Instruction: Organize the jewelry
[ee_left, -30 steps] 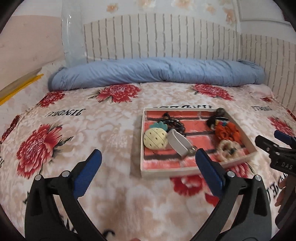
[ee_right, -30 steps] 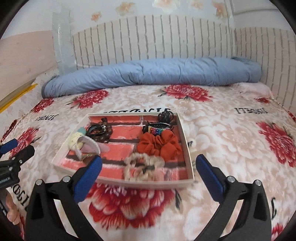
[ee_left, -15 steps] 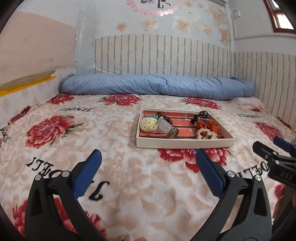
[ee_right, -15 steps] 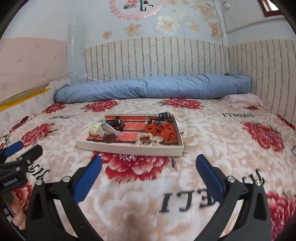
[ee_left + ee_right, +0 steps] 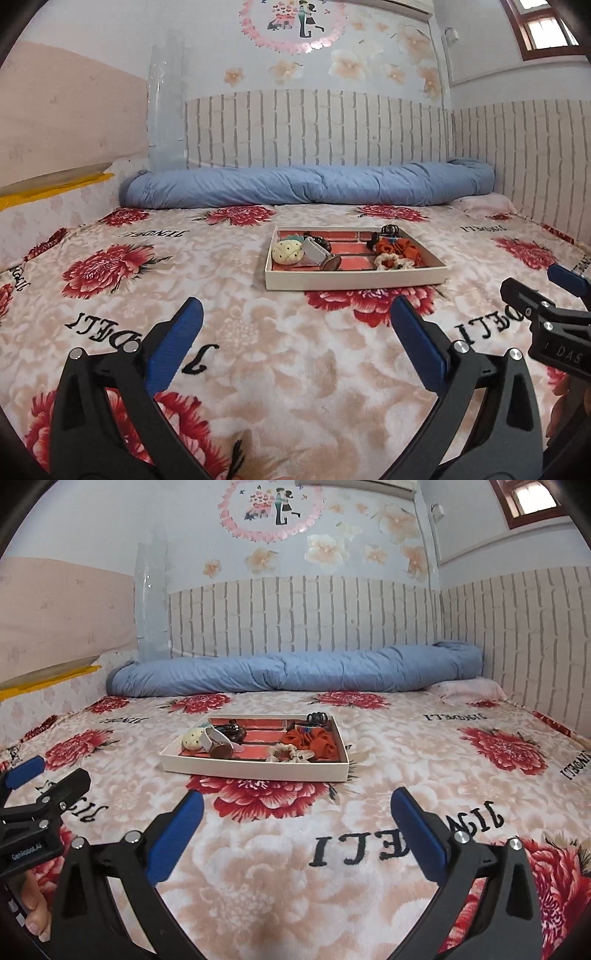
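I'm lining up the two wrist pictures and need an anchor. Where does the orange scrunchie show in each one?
Left wrist view: the orange scrunchie sits in the tray's right half, right of picture centre.
Right wrist view: the orange scrunchie again lies in the tray's right half, near picture centre.
Shared landmark: the rolled blue quilt along the brick-pattern wall behind the tray.

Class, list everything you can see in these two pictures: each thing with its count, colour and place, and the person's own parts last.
Tray: one, cream walls, red brick-print floor, mid-bed.
Pineapple clip: one, cream, tray's left part.
Orange scrunchie: one, tray's right part.
Cream scrunchie: one, in front of the orange one.
Black claw clip: one, tray's far right corner.
Blanket: one, beige with red flowers, covers bed.
Duvet roll: one, blue, along the wall.
Left gripper: one, black with blue pads, jaws open.
Right gripper: one, same colours, jaws open.
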The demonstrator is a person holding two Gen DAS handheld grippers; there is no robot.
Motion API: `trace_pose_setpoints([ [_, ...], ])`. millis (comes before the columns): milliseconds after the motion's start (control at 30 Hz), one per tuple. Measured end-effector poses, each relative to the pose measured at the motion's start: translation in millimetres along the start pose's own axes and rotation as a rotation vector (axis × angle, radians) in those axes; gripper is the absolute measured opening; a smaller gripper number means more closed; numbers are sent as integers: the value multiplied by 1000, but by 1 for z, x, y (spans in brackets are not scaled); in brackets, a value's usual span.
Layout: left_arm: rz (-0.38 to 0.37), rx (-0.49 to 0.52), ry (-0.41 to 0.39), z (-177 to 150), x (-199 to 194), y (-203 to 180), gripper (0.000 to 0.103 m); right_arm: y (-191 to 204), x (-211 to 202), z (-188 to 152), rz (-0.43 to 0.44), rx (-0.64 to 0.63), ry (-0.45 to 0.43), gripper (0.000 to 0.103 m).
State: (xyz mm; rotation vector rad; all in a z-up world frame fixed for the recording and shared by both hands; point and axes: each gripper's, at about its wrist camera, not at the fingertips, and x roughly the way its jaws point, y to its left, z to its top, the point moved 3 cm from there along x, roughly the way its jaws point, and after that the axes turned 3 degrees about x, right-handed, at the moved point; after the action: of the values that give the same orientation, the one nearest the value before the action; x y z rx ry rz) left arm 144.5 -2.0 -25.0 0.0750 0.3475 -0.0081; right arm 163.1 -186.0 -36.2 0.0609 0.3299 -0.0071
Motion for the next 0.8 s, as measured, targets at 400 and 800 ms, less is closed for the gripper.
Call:
trace_pose_setpoints([
  [400,4,4,-16,-15,1,-4,98,3,3,-17,15,-7,7,99],
  [800,-7,-33,12,-17,7,1,98,1,8,-23,23,7,16,99],
])
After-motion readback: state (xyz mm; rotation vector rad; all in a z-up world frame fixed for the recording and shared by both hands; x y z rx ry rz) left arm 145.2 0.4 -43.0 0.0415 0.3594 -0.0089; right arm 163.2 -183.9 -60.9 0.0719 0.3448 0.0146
